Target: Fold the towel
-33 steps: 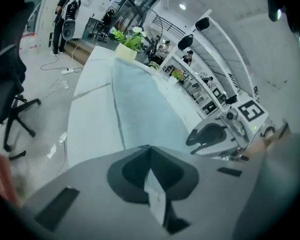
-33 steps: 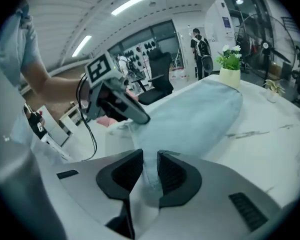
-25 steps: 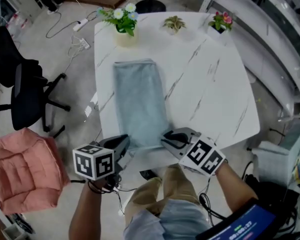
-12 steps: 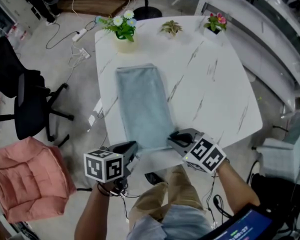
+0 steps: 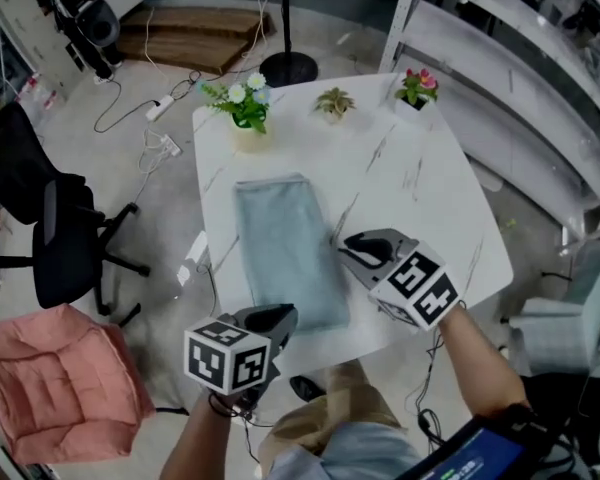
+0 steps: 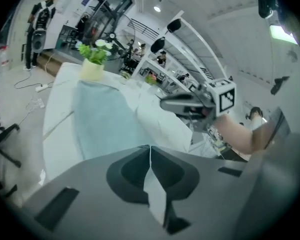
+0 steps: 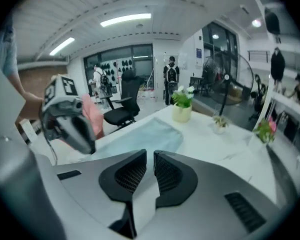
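L gripper (image 6: 150, 154), grey plastic w/ marker cube: jaws pressed together, nothing betw. them, tip at near end of the towel (image 5: 283, 248). R gripper (image 7: 150, 160): ribbed black pads a slit apart, empty, tip by towel's right long edge. Towel: pale blue-grey, soft nap, a long narrow strip lying flat on left half of the table (image 5: 420, 208). Table is square, white marble-look, w/ rounded corners. Right half bare. White-flowered pot (image 5: 242, 108), small green plant (image 5: 332, 101) and pink-flowered pot (image 5: 416, 88) line far edge. Black office chair (image 5: 65, 243) and pink cushion (image 5: 50, 373) stand off table's left side.
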Available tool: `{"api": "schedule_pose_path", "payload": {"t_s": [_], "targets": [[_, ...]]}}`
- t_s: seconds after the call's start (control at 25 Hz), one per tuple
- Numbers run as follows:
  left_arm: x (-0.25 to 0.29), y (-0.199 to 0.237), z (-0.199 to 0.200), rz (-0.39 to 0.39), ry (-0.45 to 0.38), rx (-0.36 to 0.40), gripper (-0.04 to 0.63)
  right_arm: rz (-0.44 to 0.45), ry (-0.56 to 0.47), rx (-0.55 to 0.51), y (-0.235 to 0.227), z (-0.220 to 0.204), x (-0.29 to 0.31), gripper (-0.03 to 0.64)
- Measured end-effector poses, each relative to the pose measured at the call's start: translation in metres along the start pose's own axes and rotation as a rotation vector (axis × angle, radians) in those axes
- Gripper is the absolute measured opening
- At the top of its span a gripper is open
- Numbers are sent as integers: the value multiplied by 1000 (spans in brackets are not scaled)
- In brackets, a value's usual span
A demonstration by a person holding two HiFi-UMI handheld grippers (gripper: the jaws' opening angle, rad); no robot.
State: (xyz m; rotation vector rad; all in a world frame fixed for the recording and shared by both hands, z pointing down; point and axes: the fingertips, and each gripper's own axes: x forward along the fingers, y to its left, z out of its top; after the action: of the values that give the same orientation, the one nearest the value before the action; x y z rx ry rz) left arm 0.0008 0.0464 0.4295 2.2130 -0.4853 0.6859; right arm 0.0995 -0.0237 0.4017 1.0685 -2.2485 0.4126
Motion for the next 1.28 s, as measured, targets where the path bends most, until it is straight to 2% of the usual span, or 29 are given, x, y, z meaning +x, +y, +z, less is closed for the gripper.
{"api": "schedule_pose_path", "payload": {"t_s": [0.08, 0.16, 0.28, 0.4, 0.56, 0.8, 1.0, 1.08, 1.12, 1.2, 1.28], "targets": [[28, -23, 8, -59, 50, 42, 14, -79, 13, -98, -35, 23, 16, 69], [60, -36, 10, -105, 112, 69, 15, -108, 34, -178, -63, 36, 38, 72], [99, -33, 4, -133, 208, 95, 14, -81, 72, -279, -89, 41, 76, 75], [114, -25, 1, -164, 264, 72, 12, -3, 100, -345, -99, 37, 109, 81], [115, -24, 4, -225, 282, 7, 11, 76, 112, -376, -106, 30, 140, 87], [117, -21, -2, -231, 308, -13, 11, 112, 104, -367, -130, 40, 175, 95], [117, -21, 0, -255, 322, -53, 9, 81, 100, -377, -148, 51, 197, 64], [118, -19, 0, -256, 323, -62, 9, 88, 63, -337, -152, 60, 194, 57], [118, -19, 0, -258, 325, -65, 9, 123, 29, -293, -148, 66, 185, 55], [118, -19, 0, -261, 325, -68, 9, 274, -25, -239, -122, 75, 161, 34], [118, -20, 0, -261, 323, -68, 9, 438, -5, -277, -83, 66, 147, 20]]}}
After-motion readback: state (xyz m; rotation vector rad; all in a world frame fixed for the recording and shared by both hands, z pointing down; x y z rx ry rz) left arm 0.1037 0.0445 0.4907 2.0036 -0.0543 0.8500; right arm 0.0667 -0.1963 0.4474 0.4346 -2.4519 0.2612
